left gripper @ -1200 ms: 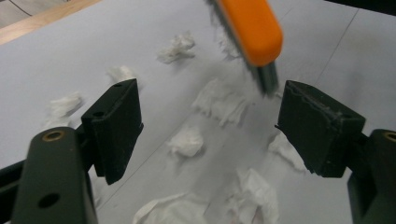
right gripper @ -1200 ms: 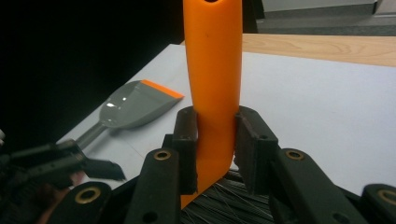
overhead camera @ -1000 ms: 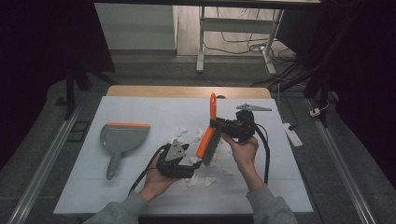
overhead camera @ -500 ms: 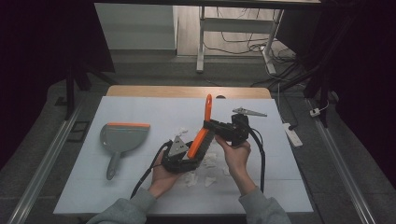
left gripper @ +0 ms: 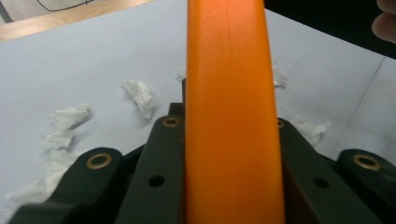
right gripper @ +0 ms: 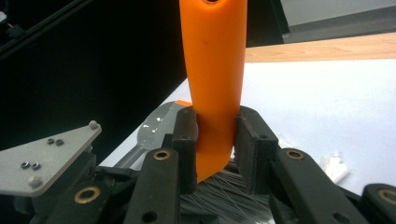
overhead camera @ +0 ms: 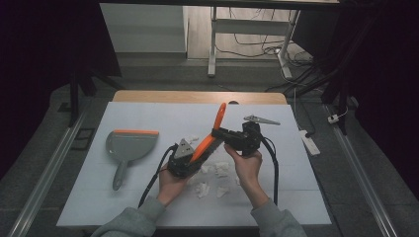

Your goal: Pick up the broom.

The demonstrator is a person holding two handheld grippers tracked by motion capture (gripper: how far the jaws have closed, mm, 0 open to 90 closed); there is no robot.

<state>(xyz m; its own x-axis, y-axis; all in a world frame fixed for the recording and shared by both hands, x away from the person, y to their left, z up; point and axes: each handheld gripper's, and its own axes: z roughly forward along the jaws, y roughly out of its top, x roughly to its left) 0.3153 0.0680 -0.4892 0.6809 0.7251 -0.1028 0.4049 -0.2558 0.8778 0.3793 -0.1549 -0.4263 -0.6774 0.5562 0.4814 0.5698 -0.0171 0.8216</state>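
An orange hand brush (overhead camera: 210, 136) is held slanting above the white table, handle tip up and away. My left gripper (overhead camera: 194, 151) grips its lower, wider end; its jaws have just been closing, and in the left gripper view they press both sides of the orange brush body (left gripper: 231, 116). My right gripper (overhead camera: 218, 133) is shut on the brush handle (right gripper: 215, 93) higher up, with grey bristles (right gripper: 219, 193) showing below its jaws. The grey dustpan (overhead camera: 129, 144) with an orange lip lies to the left on the table.
Several crumpled white paper scraps (overhead camera: 217, 169) lie on the white table cover (overhead camera: 148, 118) under and before the hands, more paper scraps (left gripper: 140, 95) showing in the left gripper view. The wooden table edge (overhead camera: 197, 96) runs along the far side. Cables trail from both grippers.
The left gripper's jaws have closed onto the brush's lower end. The brush has leaned a little to the left. Both hands have stayed about where they were.
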